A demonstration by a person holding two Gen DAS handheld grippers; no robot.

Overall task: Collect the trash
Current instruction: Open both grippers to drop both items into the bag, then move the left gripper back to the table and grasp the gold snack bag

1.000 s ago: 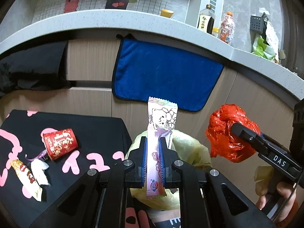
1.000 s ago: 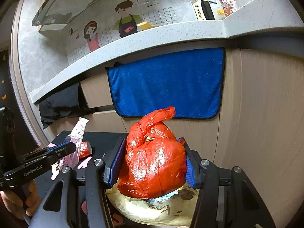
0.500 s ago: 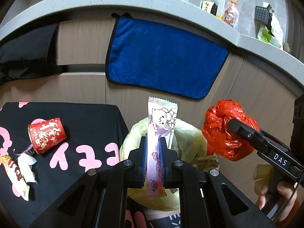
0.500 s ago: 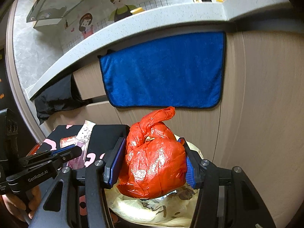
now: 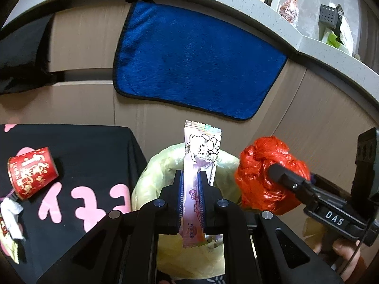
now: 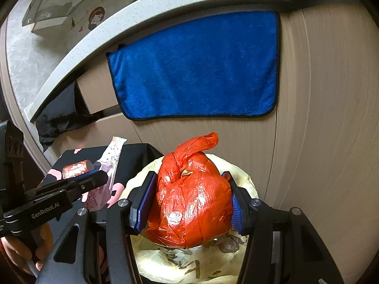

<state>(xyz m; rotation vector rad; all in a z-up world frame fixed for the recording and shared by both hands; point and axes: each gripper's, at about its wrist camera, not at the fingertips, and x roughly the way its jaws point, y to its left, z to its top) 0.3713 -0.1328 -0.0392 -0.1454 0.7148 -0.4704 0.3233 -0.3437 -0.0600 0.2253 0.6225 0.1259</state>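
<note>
1. Wrapper first: your left gripper (image 5: 191, 184) has its jaws pressed nearly together on the pink snack wrapper (image 5: 201, 151), which stands upright between the pads, above the near edge of the yellow-lined bin (image 5: 151, 170).
2. Your right gripper (image 6: 187, 201) pinches the knotted red bag (image 6: 191, 194) between widely set jaws, directly over the bin liner (image 6: 239, 177).
3. The wrapper is light and flat. If you release it this close to the rim, it could flutter sideways and land on the black cloth surface (image 5: 94, 156) or the floor instead of inside.
4. The red bag is bulky and slippery-looking. Release it off-centre and it may catch the liner's edge, drag it down, or roll out.
5. Both grippers crowd the same opening. Release together and they could knock each other, or the bag could push the wrapper out.
6. More trash waits on the surface: a red cup (image 5: 32, 172) on its side, crumpled tissue (image 5: 10, 215) just beside it.
</note>
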